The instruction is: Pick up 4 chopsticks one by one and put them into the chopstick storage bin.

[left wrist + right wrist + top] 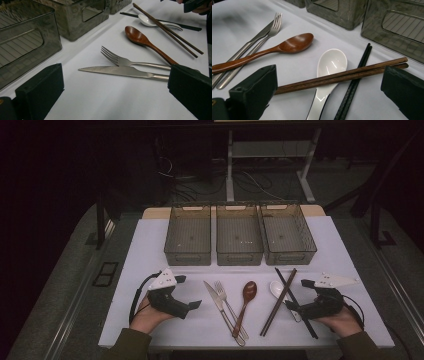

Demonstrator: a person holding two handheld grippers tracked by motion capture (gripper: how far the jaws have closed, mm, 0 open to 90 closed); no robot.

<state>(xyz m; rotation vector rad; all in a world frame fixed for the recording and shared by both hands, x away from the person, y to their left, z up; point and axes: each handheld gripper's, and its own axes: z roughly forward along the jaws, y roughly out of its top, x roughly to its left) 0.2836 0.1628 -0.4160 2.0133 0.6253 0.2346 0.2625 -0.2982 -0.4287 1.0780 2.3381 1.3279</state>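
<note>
Both hands are parked at the near edge of the tabletop. My left tool sits left of the cutlery with its jaws spread wide and nothing between them; looking along it, the knife and fork lie just ahead, side by side and touching down by the handles. My right tool is on the right side, jaws also wide, not gripping anything. In the right gripper view the brown chopsticks run across between the two jaws, but the pads aren't pressing on them.

Layout, left to right: knife, fork, then the wooden spoon, whose handle crosses over the fork and knife handles at the near end. Next comes the white spoon, with the brown chopsticks lying across its handle. The black chopsticks cross under the brown ones and lie just beside the white spoon, reaching furthest to the right at their near end.

At the far side there are three smoky see-through bins in a row, pushed up against each other, with no cutlery in them.
</note>
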